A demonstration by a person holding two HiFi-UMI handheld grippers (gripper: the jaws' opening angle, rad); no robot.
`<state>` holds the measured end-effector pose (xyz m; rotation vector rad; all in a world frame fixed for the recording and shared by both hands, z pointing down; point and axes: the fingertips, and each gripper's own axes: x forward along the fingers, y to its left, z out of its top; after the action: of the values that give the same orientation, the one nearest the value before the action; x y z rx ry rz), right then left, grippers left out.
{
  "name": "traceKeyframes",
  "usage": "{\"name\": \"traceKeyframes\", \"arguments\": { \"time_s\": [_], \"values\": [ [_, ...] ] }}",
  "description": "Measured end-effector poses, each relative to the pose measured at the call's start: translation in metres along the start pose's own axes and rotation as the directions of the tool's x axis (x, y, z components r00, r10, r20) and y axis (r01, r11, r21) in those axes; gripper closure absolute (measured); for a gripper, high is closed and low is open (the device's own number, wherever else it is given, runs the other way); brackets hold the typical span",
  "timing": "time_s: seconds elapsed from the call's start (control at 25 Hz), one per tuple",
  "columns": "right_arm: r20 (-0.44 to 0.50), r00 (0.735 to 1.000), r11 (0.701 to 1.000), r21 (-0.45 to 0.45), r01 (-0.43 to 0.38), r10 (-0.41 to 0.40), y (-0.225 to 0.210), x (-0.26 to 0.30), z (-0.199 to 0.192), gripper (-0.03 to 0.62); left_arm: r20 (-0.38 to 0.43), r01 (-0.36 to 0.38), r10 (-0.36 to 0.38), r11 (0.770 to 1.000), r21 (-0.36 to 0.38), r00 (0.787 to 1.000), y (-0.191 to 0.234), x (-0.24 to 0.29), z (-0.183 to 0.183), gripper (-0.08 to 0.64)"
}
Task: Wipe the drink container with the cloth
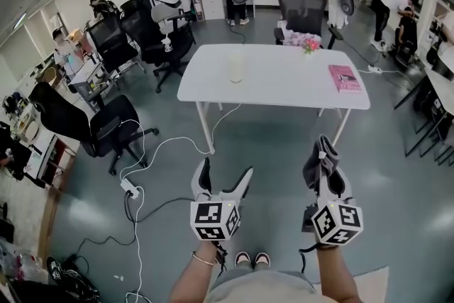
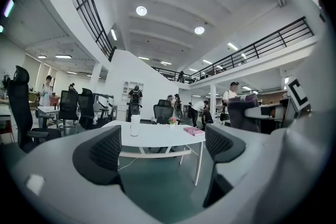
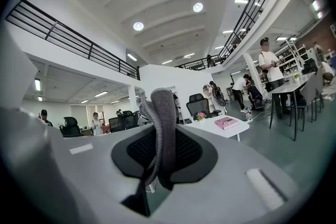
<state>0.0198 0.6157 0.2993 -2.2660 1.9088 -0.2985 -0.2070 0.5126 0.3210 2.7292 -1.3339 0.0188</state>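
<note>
Drink container [image 1: 236, 67] stands upright on the white table [image 1: 284, 85], well inside its edges, with open floor [image 1: 277, 145] before both grippers. Left gripper view: left gripper [image 2: 165, 147] jaws spread, empty. Right gripper view: right gripper [image 3: 163, 152] pinches the grey cloth [image 3: 166, 113].

Drink container [image 1: 236, 68] left on table [image 1: 284, 85]; book [image 1: 345, 78] right; flowers [image 1: 309, 45] behind.

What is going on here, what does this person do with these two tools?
A person stands some way back from the table, with a gripper in each hand. The right gripper is shut on a grey cloth. The left gripper is open and empty. The drink container stands on the table, out of reach; wiping has not begun.
</note>
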Motion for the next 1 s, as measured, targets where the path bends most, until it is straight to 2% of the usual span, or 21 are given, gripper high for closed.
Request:
{"name": "traceKeyframes", "arguments": {
  "time_s": [0.2, 0.52, 0.72, 1.0],
  "values": [
    [0.002, 1.000, 1.000, 0.018, -0.006, 0.006, -0.018, 0.003, -0.001, 0.520, 0.000, -0.025, 0.025, 1.000, -0.013, 1.000, -0.003, 0.005, -0.005, 0.074],
    [-0.011, 1.000, 1.000, 0.016, -0.001, 0.002, -0.040, 0.029, 0.002, 0.520, -0.013, -0.017, 0.017, 1.000, -0.014, 1.000, -0.009, 0.043, -0.006, 0.075],
    [0.001, 1.000, 1.000, 0.028, 0.007, -0.007, -0.053, 0.067, 0.003, 0.520, -0.004, 0.000, 0.000, 1.000, -0.008, 1.000, -0.002, 0.086, -0.004, 0.077],
    [-0.004, 1.000, 0.999, 0.038, 0.008, -0.007, -0.053, 0.139, 0.008, 0.521, -0.024, 0.021, -0.022, 0.999, -0.024, 0.999, 0.035, 0.154, -0.005, 0.077]
  ]
}}
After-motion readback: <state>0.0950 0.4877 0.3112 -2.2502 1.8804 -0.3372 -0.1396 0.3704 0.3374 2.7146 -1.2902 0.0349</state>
